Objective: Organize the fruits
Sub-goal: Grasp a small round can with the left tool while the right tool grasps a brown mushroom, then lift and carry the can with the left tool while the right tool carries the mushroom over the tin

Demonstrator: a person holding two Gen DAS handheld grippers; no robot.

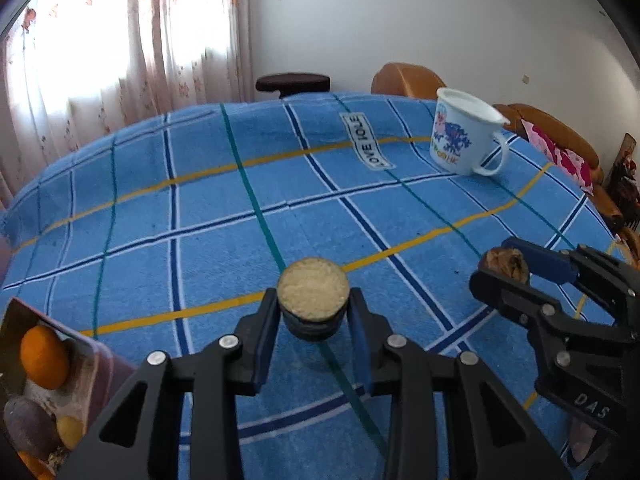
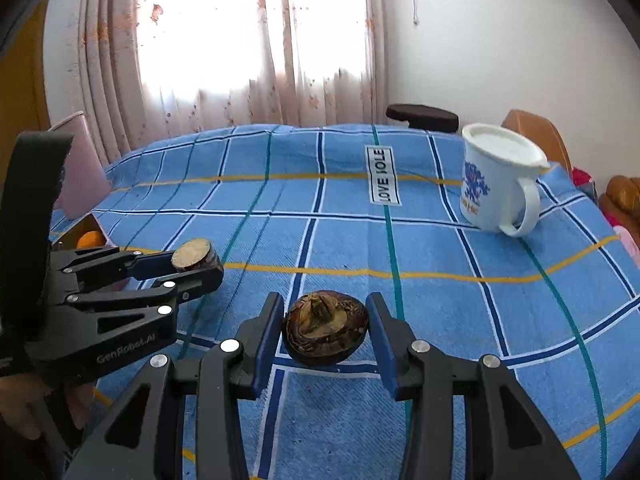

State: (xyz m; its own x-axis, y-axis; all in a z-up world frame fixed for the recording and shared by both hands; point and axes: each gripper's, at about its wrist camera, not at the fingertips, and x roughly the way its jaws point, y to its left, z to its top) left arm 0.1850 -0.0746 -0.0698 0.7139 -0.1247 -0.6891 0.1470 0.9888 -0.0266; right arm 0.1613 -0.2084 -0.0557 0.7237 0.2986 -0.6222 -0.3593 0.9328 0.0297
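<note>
My left gripper (image 1: pixel 313 304) is shut on a small round dark fruit with a pale cut top (image 1: pixel 313 290), held just above the blue checked cloth; it also shows in the right wrist view (image 2: pixel 196 258). My right gripper (image 2: pixel 325 330) has a dark brown round fruit (image 2: pixel 325 330) between its blue pads; the left pad touches it and a small gap shows at the right pad. That fruit shows in the left wrist view (image 1: pixel 506 263) between the right gripper's fingers.
A box (image 1: pixel 16 320) with an orange (image 1: pixel 43 356) and other fruits sits at the cloth's left edge. A white printed mug (image 1: pixel 464 136) stands at the far right. Chairs stand behind the table. A curtained window is at the back.
</note>
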